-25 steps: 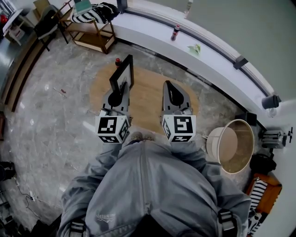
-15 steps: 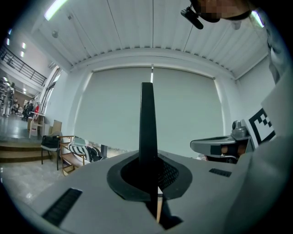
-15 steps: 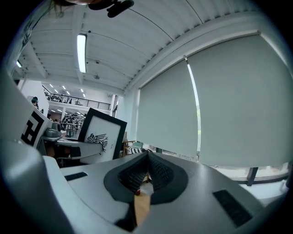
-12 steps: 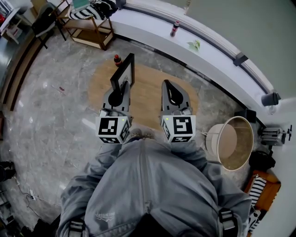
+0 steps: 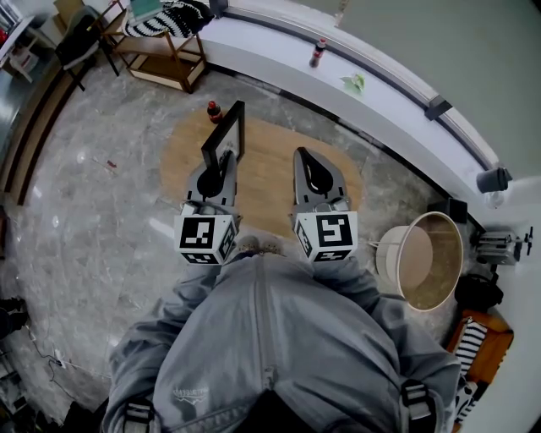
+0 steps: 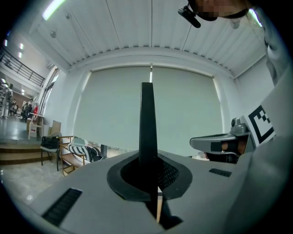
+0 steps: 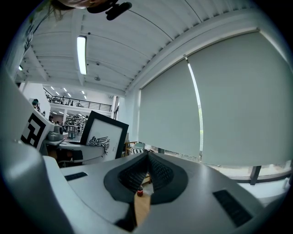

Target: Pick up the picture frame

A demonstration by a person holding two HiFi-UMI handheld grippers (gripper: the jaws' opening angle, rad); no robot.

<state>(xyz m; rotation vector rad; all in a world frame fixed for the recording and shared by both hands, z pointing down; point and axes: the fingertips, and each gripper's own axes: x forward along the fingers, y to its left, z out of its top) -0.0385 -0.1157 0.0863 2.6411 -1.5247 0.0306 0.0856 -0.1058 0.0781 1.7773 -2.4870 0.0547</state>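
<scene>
Picture frame (image 5: pixel 226 135) I judge light, stiff, fragile; my left gripper (image 5: pixel 218 169) clamps its edge, right gripper (image 5: pixel 311 165) beside it closed, empty.

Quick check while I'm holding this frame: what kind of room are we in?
Likely an open showroom or studio hall furnished like a lounge: a polished marble-look floor, a curved white window ledge under tall roller blinds, and a wooden armchair with a striped cushion.

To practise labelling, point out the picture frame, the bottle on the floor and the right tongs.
picture frame (image 7: pixel 110 135): right gripper view, its white print.
bottle (image 5: pixel 215 112): head view, its dark body.
right tongs (image 5: pixel 303 156): head view, the closed tips.
</scene>
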